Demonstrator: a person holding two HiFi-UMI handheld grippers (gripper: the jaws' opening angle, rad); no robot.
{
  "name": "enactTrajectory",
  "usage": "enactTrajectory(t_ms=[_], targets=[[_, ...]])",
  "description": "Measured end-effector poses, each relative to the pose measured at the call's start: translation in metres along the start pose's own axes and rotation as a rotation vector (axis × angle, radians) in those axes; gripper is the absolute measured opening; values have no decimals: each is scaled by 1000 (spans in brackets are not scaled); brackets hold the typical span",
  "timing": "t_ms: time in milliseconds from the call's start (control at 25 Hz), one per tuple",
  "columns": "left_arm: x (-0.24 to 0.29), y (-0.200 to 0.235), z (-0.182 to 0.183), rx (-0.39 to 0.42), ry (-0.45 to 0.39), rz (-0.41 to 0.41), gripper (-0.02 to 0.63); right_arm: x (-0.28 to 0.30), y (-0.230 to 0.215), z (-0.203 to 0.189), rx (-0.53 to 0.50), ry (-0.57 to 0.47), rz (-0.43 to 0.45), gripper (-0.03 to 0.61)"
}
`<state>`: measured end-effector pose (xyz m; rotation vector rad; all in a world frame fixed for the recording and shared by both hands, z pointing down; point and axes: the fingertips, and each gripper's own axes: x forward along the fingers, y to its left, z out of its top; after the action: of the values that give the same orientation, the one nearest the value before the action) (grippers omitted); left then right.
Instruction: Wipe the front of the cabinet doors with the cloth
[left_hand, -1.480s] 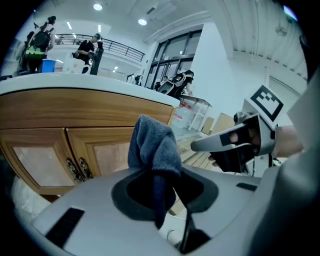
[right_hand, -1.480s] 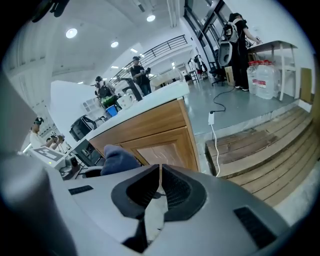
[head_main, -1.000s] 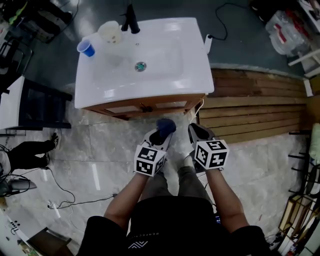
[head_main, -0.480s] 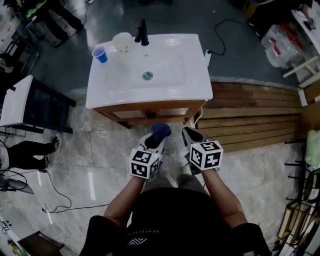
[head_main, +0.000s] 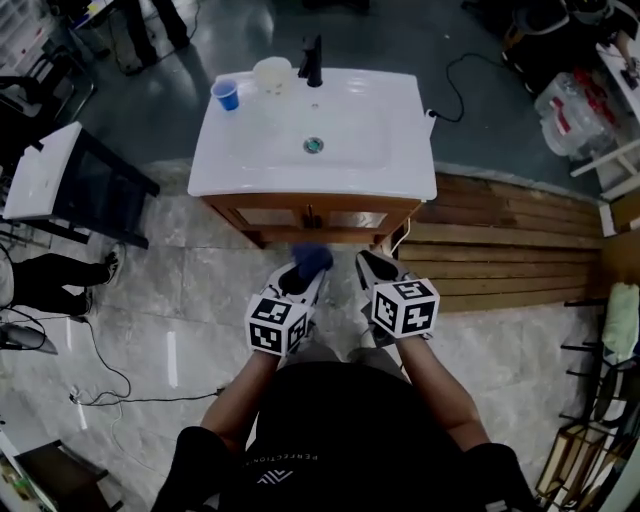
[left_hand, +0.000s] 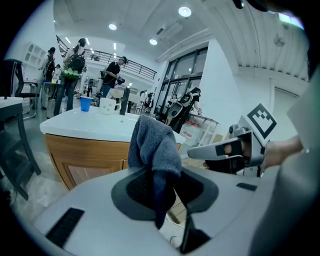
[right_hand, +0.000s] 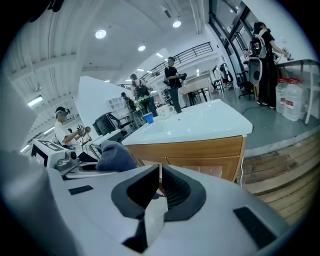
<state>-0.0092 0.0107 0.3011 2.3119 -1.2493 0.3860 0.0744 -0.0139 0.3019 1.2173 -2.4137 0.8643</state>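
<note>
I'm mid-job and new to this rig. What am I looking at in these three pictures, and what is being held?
No robot: a person holds a two-jaw gripper in each hand. The head view looks down from their head; each gripper view rides on its gripper. The left gripper is shut on a blue-grey cloth; the right gripper is shut, empty. Ahead: wooden cabinet doors under a white sink top with a blue cup, white mug and black faucet.

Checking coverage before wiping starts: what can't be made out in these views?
- Cabinet doors: head view, mostly under the sink top's overhang.
- Doors' right part: left gripper view, behind the cloth.
- Blue cup's contents: too small, every view.
</note>
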Motion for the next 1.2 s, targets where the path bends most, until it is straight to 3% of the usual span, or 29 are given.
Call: enactTrajectory(t_ms=[680,1200], targets=[[-39,4,-19,-34,-8,85,104,-4,47,-22,-68,20,62,41],[-48,0,-34,-26,18,78,104,-7,62,-33,-109,26,61,40]])
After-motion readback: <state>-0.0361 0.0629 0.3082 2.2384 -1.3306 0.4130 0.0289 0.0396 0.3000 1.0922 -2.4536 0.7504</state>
